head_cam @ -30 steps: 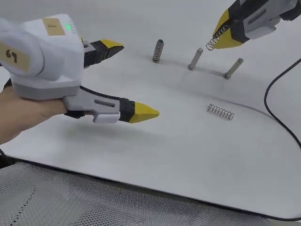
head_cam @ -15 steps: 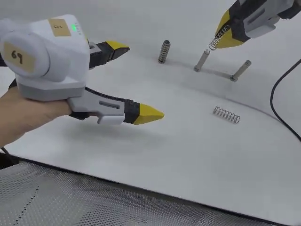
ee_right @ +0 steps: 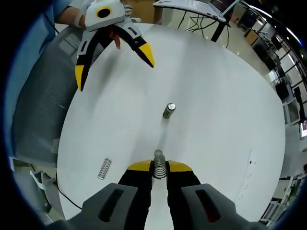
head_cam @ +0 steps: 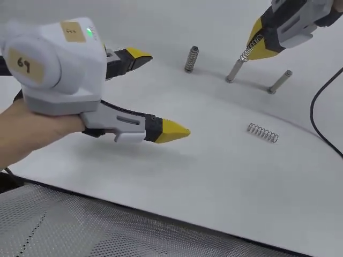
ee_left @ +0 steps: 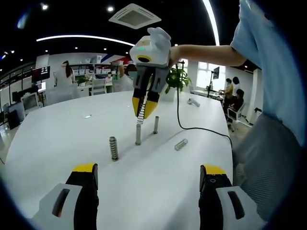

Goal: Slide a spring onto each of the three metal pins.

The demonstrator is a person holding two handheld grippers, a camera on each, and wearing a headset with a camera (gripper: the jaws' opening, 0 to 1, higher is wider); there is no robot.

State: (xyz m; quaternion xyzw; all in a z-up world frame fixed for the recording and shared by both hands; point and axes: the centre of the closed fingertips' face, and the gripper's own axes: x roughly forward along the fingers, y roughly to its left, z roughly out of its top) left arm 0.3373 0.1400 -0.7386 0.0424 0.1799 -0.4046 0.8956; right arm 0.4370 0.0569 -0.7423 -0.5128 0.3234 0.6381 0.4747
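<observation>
Right gripper (head_cam: 257, 47), jaws closed on a spring (head_cam: 248, 50) tilted onto the middle pin (head_cam: 234, 70) top, seemingly for threading; left gripper (head_cam: 161, 92) wide open, empty, held clear; sprung pin (head_cam: 192, 59); bare pin (head_cam: 280, 82); spare spring (head_cam: 262, 133) lying on table (head_cam: 214, 171).

Loose spring (head_cam: 262, 133) on table (head_cam: 214, 176) in front of mid pin (head_cam: 235, 70) & rt pin (head_cam: 280, 82), sprung pin (head_cam: 191, 59) furthest left.

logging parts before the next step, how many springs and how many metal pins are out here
springs: 3
metal pins: 3
total: 6
</observation>
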